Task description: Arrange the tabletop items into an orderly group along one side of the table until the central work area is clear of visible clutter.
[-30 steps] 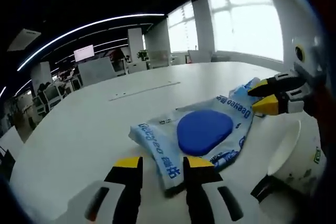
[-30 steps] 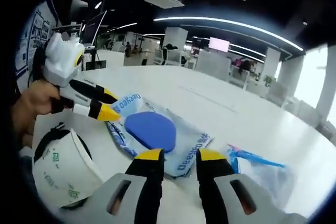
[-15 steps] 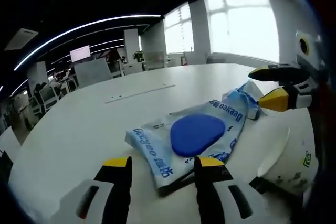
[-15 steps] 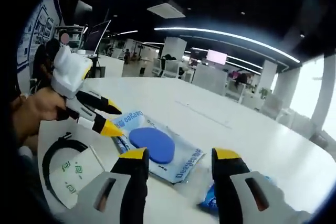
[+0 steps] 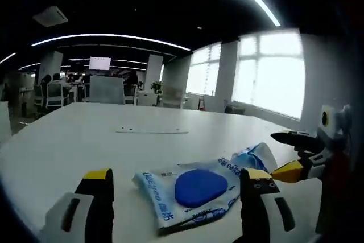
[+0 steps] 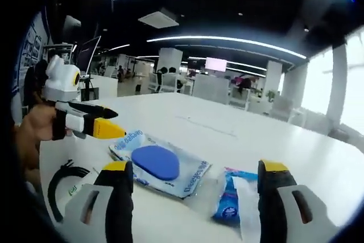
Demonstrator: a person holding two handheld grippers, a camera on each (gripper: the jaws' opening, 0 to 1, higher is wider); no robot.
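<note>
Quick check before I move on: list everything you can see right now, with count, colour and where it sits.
table: one, white, wide and bare beyond the items, with a thin strip set in its middle.
wipes pack: one, pale blue printed wrapper with a dark blue oval flap, flat on the table just past both grippers.
small packet: one, blue and white, crumpled, beside the wipes pack by the right gripper.
paper cup: one, white with a dark rim and green mark, low at the left of the right gripper view.
left gripper: fingers black, yellow-tipped, wide open, near the wipes pack.
right gripper: same colours, wide open.
hand: one, holding the left gripper.
</note>
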